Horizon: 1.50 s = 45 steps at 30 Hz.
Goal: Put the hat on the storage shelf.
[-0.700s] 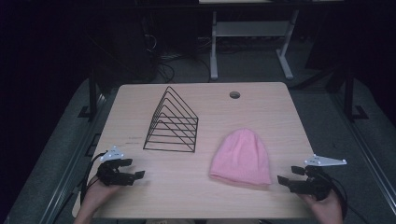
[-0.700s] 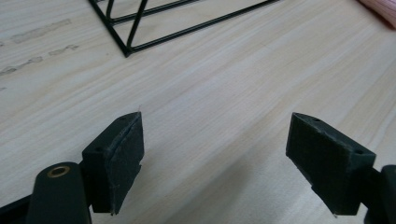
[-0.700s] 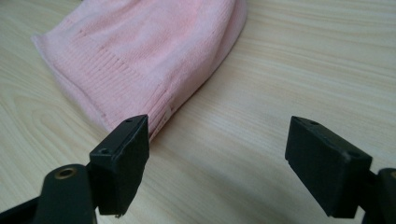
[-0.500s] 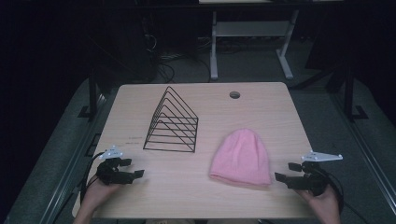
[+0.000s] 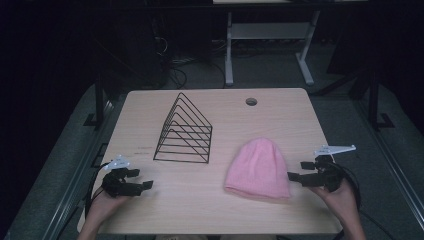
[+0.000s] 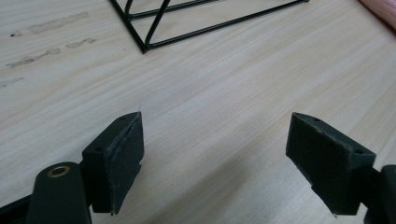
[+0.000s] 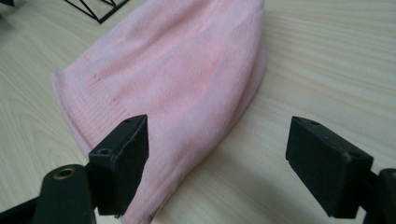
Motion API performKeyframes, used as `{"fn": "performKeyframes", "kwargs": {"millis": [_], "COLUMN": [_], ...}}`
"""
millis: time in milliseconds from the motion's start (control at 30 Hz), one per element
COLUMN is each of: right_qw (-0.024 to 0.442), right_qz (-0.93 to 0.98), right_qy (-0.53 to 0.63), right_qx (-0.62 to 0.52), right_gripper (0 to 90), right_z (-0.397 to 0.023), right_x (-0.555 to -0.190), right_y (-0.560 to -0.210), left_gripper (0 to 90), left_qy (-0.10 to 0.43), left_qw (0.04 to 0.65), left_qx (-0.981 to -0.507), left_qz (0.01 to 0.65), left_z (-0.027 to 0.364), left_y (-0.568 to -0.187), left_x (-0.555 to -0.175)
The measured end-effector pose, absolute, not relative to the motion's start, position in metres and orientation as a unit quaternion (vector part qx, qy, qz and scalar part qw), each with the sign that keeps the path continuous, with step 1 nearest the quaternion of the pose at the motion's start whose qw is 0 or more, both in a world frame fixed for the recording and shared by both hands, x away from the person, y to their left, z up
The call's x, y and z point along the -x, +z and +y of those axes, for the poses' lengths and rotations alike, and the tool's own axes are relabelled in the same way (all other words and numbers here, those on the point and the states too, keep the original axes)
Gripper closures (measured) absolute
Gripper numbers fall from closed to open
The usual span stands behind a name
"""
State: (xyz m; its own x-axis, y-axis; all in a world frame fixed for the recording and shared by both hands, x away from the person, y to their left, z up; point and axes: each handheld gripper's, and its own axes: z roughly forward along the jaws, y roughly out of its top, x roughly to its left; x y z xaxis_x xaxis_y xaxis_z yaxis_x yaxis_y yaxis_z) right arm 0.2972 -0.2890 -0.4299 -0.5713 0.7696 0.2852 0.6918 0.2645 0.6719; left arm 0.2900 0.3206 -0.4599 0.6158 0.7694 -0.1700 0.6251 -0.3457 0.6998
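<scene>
right hand-held gripper (image 5: pixel 302 171) — jaws released, just beside hat (image 5: pixel 259 169), brim edge nearest | left hand-held gripper (image 5: pixel 134 181) — released, well apart over bare tabletop (image 5: pixel 200 210) | hat's length runs away from person

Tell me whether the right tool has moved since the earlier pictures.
Yes, slightly. In the high view the right tool has crept left toward the pink beanie, nearly closing the gap to its edge; the beanie has stayed put.
</scene>
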Motion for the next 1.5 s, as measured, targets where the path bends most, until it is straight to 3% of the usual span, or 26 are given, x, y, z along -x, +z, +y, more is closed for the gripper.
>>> {"fn": "performKeyframes", "kwargs": {"millis": [633,1000,1367,1500], "right_qw": [0.019,-0.002,-0.020,-0.046], "right_qz": [0.812,0.827,0.827,0.831], "right_qy": [0.379,0.357,0.345,0.338], "right_qx": [-0.443,-0.435,-0.443,-0.440], "right_gripper": [20.6,20.6,22.3,24.9], "right_z": [-0.268,-0.249,-0.245,-0.240], "right_x": [-0.337,-0.387,-0.418,-0.434], "right_y": [-0.402,-0.392,-0.403,-0.410], "left_gripper": [19.3,19.3,19.3,19.4], "left_qy": [0.099,0.092,0.088,0.088], "left_qw": [0.378,0.390,0.392,0.391], "left_qx": [-0.814,-0.807,-0.805,-0.805], "left_qz": [0.431,0.433,0.437,0.436], "left_z": [0.326,0.329,0.330,0.331], "left_y": [-0.458,-0.457,-0.458,-0.458], "left_x": [-0.286,-0.287,-0.287,-0.284]}}
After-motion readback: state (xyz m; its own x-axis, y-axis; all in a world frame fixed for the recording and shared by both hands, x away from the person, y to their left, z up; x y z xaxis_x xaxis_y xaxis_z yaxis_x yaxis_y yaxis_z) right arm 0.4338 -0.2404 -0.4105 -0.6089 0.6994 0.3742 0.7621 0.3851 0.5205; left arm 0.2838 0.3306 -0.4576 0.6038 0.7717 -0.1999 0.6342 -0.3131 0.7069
